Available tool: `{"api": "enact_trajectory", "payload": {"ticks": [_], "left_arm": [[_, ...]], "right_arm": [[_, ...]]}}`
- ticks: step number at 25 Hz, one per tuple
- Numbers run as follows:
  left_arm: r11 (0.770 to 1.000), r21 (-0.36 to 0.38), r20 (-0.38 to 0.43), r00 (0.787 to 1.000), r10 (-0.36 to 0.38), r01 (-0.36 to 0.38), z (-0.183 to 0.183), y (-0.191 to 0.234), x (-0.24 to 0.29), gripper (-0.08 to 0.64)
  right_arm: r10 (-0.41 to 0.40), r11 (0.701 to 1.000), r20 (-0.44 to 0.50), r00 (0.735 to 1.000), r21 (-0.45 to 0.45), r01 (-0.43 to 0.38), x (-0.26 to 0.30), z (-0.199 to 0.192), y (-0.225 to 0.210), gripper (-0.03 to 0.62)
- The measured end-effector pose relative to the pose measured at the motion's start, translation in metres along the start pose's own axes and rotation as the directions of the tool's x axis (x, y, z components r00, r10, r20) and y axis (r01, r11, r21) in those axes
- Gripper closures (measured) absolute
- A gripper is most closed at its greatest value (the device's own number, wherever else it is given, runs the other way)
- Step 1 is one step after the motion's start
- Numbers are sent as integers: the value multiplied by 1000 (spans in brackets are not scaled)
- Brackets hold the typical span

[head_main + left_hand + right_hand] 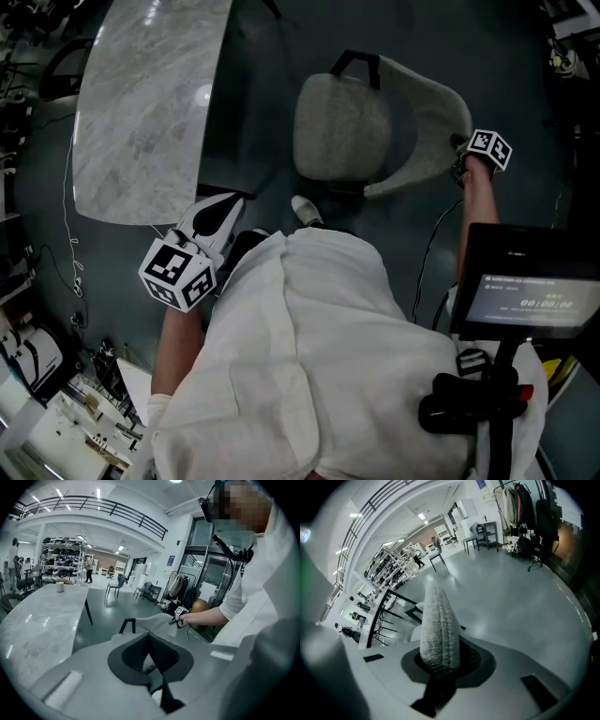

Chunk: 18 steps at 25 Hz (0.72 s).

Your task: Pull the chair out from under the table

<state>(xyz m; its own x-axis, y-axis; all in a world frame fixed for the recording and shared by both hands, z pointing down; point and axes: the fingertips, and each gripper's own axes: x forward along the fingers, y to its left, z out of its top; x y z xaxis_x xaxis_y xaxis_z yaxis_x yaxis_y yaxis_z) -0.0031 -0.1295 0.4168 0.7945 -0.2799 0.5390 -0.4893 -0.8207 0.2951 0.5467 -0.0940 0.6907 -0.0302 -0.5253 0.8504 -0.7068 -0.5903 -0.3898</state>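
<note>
We are logging the chair [342, 127] as standing on the dark floor [262, 122], clear of the marble worktop [150, 103]. The seat is sitting wholly out from under it, with a strip of floor showing between the two. The right gripper [464, 148] is reaching to the far end of the curved backrest [427, 112]. In the right gripper view its fingers are pinching the textured fabric edge, which is rising upright between them. The left gripper [230, 204] is hanging close to the person's body, well apart from the chair and pointing toward the worktop's near corner — its fingers are lying together at the tips and gripping nothing. The person's white shoe [305, 211] is resting just beside the seat's near edge.
</note>
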Motion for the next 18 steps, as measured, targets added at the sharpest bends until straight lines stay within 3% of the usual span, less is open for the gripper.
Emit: {"api": "enact_trajectory", "payload": {"ticks": [14,18], "left_arm": [[999,-4,-13,999,-34,34,-3,-8,11,552],[999,6,1,999,-52,52,-2,-10,12,552]], "right_arm": [[-4,999,-40,999,-47,2,0,-1,-16,520],[-31,996,-43,999,-79,28,0,-2,-16,474]]}}
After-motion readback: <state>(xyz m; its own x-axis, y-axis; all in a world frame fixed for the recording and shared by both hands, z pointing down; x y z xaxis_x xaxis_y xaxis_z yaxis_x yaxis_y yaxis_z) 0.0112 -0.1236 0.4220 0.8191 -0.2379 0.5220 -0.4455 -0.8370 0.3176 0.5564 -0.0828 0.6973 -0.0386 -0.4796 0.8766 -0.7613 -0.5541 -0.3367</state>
